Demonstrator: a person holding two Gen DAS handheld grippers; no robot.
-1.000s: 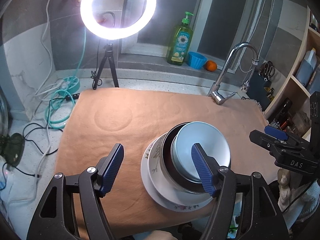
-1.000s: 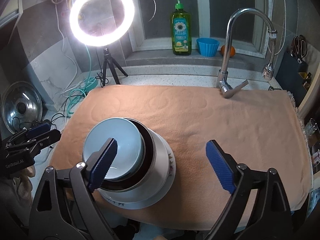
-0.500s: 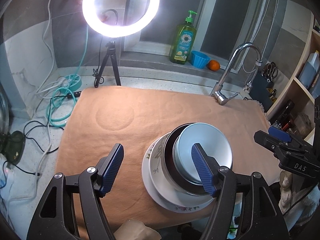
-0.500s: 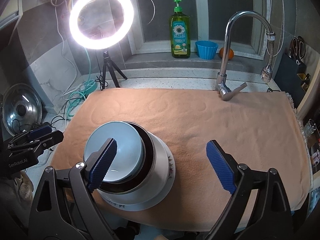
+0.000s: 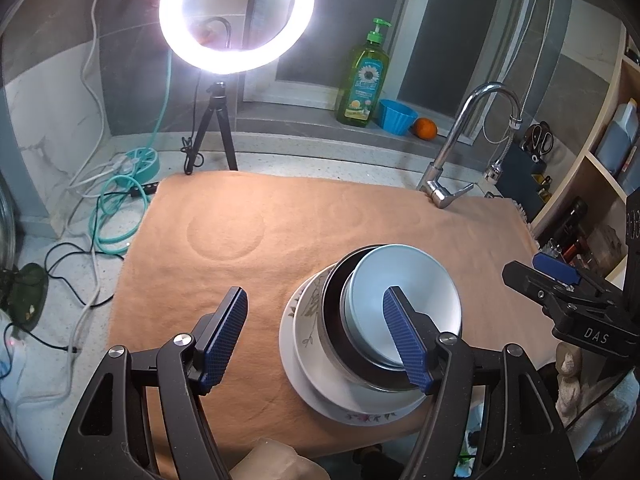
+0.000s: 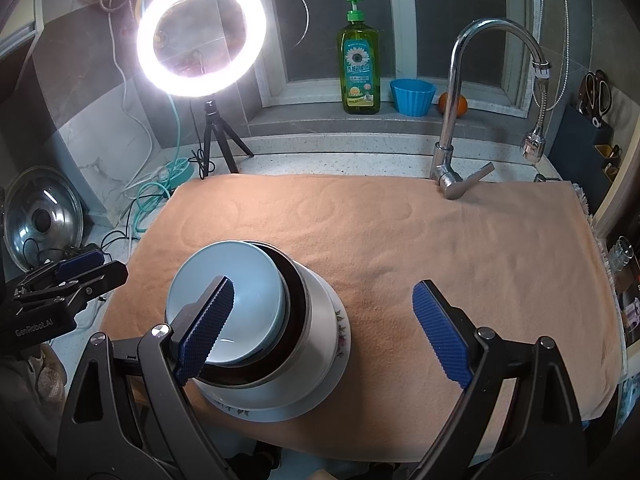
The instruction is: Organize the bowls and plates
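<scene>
One stack stands on the orange towel (image 5: pixel 280 220) near its front edge. From the bottom it holds a white floral plate (image 5: pixel 360 414), a white floral bowl (image 5: pixel 310 320), a dark steel bowl (image 5: pixel 334 300) and a light blue bowl (image 5: pixel 416 280). My left gripper (image 5: pixel 314 336) hangs open above and just left of the stack, its right finger in front of the blue bowl. My right gripper (image 6: pixel 322 330) is open too. It hovers right of the blue bowl (image 6: pixel 224 264) and plate (image 6: pixel 280 410), and nothing lies between its pads. Each gripper shows at the edge of the other's view.
A lit ring light on a tripod (image 5: pixel 236 12) stands behind the towel at the left. Cables (image 5: pixel 116 208) lie beside it. The faucet (image 5: pixel 460 148) rises at the back right. A soap bottle (image 5: pixel 364 80), blue cup (image 5: pixel 396 116) and orange (image 5: pixel 425 128) sit on the sill. Shelves stand at the right, a pot lid (image 6: pixel 44 216) at the left.
The stack and both grippers stay as they were. A pale shape at the bottom edge of the left wrist view shows a little more.
</scene>
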